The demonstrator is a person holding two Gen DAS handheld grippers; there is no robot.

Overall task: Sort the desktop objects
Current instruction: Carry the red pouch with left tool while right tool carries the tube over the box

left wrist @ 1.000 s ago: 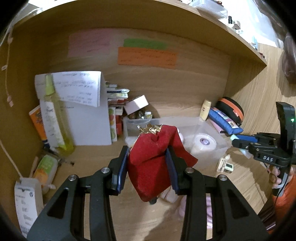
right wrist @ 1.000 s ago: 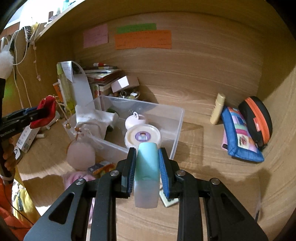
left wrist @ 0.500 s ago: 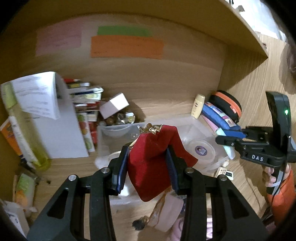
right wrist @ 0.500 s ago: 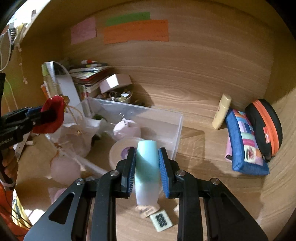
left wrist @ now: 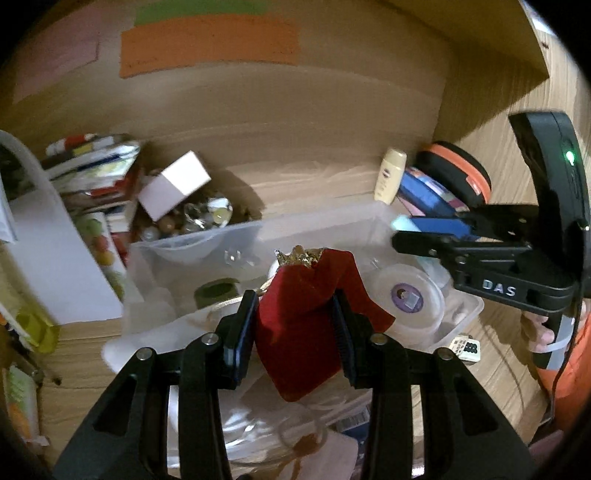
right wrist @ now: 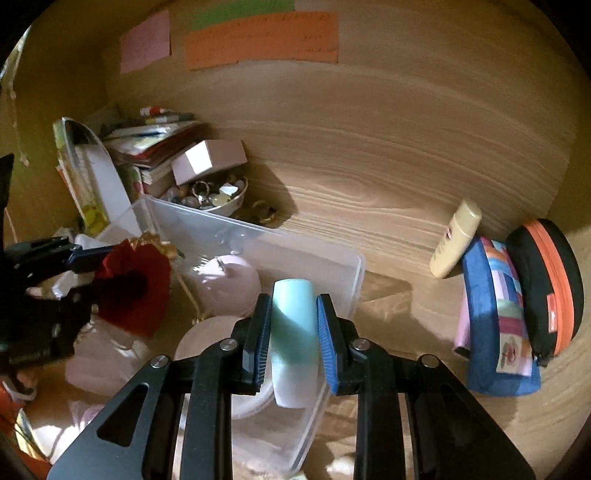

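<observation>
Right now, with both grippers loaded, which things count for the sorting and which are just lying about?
In play:
red pouch in left gripper
mint tube in right gripper
clear bin
tape roll inside it

Lying about:
cream bottle
blue pencil case
black-and-orange case
trinket bowl
sticky notes

Two grippers: left gripper [left wrist: 295,325], right gripper [right wrist: 291,328]. One red pouch [left wrist: 306,314], one mint tube [right wrist: 295,332], one clear bin [right wrist: 295,251], one cream bottle [right wrist: 456,240]. Three wall notes: pink note [right wrist: 144,40], green note [right wrist: 240,11], orange note [right wrist: 262,38].
</observation>
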